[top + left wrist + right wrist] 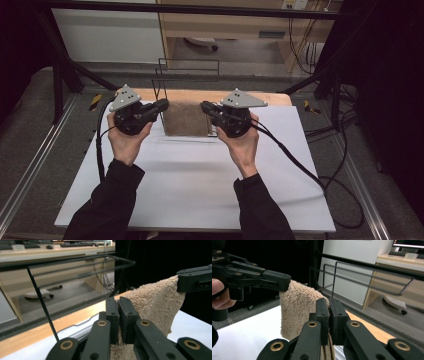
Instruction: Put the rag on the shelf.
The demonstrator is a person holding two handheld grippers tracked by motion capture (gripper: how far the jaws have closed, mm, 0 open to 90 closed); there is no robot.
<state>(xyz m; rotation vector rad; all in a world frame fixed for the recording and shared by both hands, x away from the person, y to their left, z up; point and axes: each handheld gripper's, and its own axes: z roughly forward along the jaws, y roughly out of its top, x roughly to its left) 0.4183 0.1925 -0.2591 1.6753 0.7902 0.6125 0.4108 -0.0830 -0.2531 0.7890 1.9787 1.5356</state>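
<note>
Item: beige terry-cloth towel (186, 119), hanging clear of the white table sheet (200, 180), stretched between two tools just before the black wire rack (187, 67).
Left gripper (161, 106): jaws clamped on one upper corner.
Right gripper (206, 108): jaws clamped on the other corner.
Risk: thin corner bites; uneven pulling likely slips one corner, or the hem snags the rack bar.

beige terry towel (186, 119), hanging, top corners pinched

Grey carpeted floor (30, 150); light wooden desk (225, 22) behind; dark curtain (395, 75) right; white wall panel (107, 35).
</note>
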